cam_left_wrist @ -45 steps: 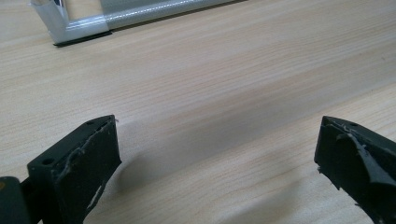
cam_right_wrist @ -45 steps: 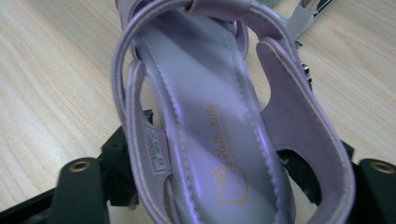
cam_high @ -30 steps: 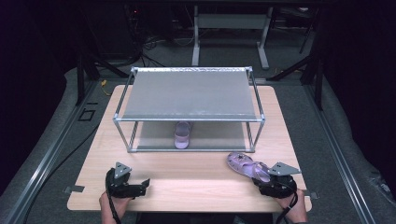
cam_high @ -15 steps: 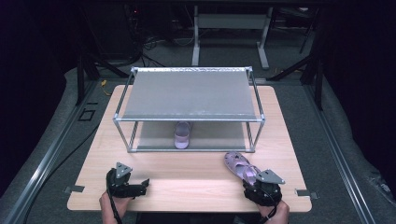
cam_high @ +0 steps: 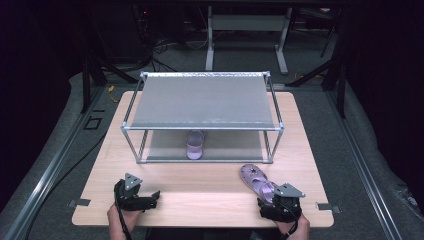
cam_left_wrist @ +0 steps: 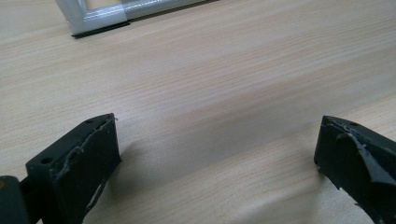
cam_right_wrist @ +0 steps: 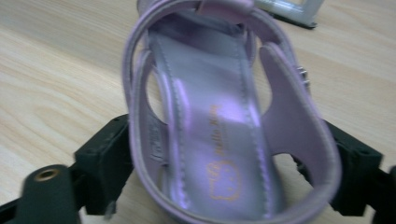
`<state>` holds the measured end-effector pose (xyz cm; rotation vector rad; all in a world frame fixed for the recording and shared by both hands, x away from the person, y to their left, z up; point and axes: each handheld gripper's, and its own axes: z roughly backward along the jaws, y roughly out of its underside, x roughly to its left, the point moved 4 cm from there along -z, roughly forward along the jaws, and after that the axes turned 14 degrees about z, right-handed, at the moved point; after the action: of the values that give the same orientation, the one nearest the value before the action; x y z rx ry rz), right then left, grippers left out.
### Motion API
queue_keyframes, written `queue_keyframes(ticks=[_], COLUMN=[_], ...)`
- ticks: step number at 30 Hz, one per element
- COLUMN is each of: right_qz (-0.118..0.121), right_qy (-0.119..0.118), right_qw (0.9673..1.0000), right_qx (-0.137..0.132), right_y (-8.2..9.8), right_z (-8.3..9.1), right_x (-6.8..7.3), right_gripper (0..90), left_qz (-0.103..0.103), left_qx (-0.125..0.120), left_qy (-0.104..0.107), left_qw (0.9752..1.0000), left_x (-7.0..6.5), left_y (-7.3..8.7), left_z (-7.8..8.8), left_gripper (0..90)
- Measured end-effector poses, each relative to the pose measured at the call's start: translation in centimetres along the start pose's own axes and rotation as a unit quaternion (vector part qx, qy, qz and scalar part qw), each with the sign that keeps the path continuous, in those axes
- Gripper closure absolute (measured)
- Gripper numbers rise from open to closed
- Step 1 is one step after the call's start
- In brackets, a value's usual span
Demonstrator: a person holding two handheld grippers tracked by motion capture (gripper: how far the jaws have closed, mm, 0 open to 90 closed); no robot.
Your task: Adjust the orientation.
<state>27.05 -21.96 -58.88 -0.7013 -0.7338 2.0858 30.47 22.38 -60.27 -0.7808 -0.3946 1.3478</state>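
Note:
A lilac child's sandal (cam_high: pixel 255 181) lies on the wooden table (cam_high: pixel 200 180) at the front right, toe toward the rack. My right gripper (cam_high: pixel 271 196) is at its heel. In the right gripper view the sandal (cam_right_wrist: pixel 205 116) lies between the two black jaws of the right gripper (cam_right_wrist: pixel 224 158), heel strap nearest; the jaws have just been opening and stand open around it. A second lilac sandal (cam_high: pixel 195 144) sits on the lower level of the metal shelf rack (cam_high: pixel 200 102). My left gripper (cam_high: pixel 152 198) rests at the front left, pointing right. The left gripper (cam_left_wrist: pixel 217 154) is open and holds nothing.
The rack fills the middle and back of the table, and one of its front foot corners (cam_left_wrist: pixel 98 18) lies ahead of the left gripper. Bare wood runs between the two grippers along the front edge. Dark floor and cables surround the table.
My right gripper has shifted left and slightly nearer with the sandal, whose toe now points more toward the rack. The left gripper has stayed where it was.

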Motion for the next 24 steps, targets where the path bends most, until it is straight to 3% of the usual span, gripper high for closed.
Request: queue_keyframes(ticks=[1,5,7,13,24], right_qz=[0.008,0.048,0.053,0.055,0.048], right_qy=[0.003,-0.023,-0.034,-0.064,-0.053], right_qw=[1.0000,0.9985,0.9980,0.9964,0.9974], right_qx=[-0.001,-0.008,-0.001,0.002,-0.010], right_y=[0.0,-0.5,-0.7,-0.9,-0.6], right_z=[0.2,0.6,0.5,-0.2,-0.3], right_x=[-0.3,-0.8,-1.1,-1.3,-1.0], right_gripper=[14.4,14.4,15.1,24.2,33.5], left_qz=[0.000,0.002,0.002,0.003,0.003], left_qx=[0.000,-0.002,-0.002,-0.002,-0.002], left_qy=[0.000,-0.001,-0.001,-0.002,-0.002], left_qw=[1.0000,1.0000,1.0000,1.0000,1.0000], left_x=[0.0,0.0,0.0,0.0,0.0], left_y=[0.0,0.0,0.0,0.0,0.0], left_z=[0.0,0.0,0.0,0.0,-0.1], left_gripper=[0.0,0.0,0.0,0.0,0.0])
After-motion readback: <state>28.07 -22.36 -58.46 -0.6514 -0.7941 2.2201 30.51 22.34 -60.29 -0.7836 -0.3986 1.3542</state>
